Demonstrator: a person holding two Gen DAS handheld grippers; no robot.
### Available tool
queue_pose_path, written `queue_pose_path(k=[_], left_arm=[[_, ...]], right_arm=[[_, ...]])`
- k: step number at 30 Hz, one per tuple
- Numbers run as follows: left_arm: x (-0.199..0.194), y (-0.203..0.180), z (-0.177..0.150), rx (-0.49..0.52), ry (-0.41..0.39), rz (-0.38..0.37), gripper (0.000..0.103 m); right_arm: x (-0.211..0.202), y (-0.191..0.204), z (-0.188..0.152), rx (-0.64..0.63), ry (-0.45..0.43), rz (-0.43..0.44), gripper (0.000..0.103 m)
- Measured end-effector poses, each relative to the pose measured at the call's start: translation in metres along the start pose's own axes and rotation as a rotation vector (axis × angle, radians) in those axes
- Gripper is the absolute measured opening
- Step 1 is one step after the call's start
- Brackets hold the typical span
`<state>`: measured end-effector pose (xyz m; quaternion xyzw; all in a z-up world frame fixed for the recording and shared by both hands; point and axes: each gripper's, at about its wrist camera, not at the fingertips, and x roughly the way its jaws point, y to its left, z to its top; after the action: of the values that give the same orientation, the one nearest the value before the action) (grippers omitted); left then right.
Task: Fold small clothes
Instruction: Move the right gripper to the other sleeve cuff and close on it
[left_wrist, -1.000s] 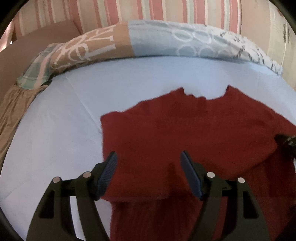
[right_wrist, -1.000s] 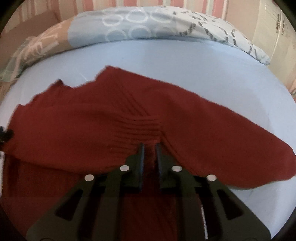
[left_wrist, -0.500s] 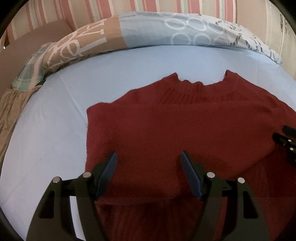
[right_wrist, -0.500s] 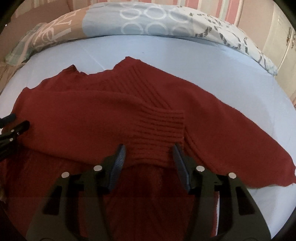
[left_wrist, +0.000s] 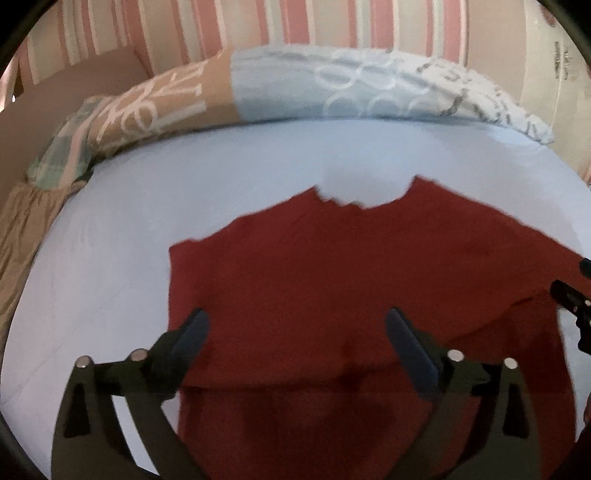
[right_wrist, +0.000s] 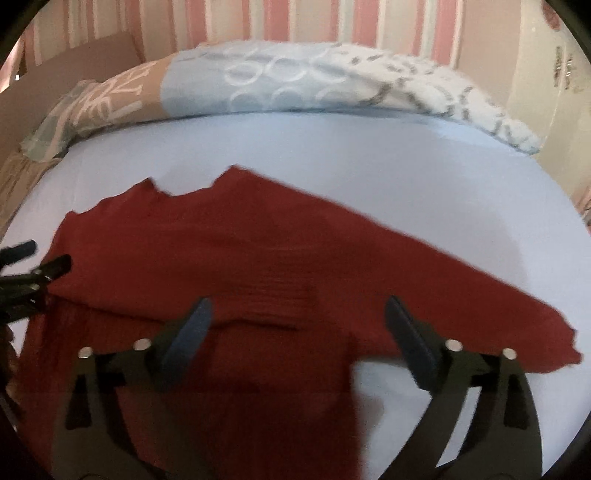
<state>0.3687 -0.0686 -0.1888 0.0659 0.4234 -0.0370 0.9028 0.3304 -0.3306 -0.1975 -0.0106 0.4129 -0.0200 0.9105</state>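
A dark red knit sweater (left_wrist: 332, 280) lies flat on the pale blue bed sheet (left_wrist: 110, 266), neckline away from me. Its left sleeve is folded across the body, the ribbed cuff (right_wrist: 280, 291) near the middle. The right sleeve (right_wrist: 480, 295) still stretches out to the right. My left gripper (left_wrist: 295, 332) is open and empty above the sweater's left side. My right gripper (right_wrist: 295, 325) is open and empty just above the cuff. The left gripper also shows at the left edge of the right wrist view (right_wrist: 33, 266).
A patterned blue, tan and white duvet (left_wrist: 314, 88) is rolled along the far side of the bed. A striped pink wall (left_wrist: 295, 26) stands behind it. A tan cover (left_wrist: 22, 229) hangs at the bed's left edge. A cupboard (right_wrist: 554, 74) stands at the right.
My right gripper was shut on the sleeve cuff, then opened, let it go on the sweater's body and drew back. Both grippers have lifted away a little.
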Motion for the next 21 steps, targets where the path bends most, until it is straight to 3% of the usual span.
queue_pose_path(k=[5, 12, 16, 21], left_arm=[[-0.016, -0.034, 0.009, 0.017, -0.017, -0.049, 0.101], [-0.014, -0.073, 0.009, 0.045, 0.000, -0.059, 0.101], [-0.015, -0.090, 0.010, 0.052, -0.017, -0.064, 0.101], [-0.009, -0.108, 0.015, 0.064, -0.018, -0.066, 0.101]], right_arm=[[-0.017, -0.055, -0.015, 0.060, 0.011, -0.100, 0.100], [-0.036, -0.144, -0.051, 0.216, 0.042, -0.251, 0.100], [-0.042, -0.199, -0.074, 0.351, 0.063, -0.318, 0.100], [-0.047, -0.241, -0.089, 0.427, 0.066, -0.364, 0.100]])
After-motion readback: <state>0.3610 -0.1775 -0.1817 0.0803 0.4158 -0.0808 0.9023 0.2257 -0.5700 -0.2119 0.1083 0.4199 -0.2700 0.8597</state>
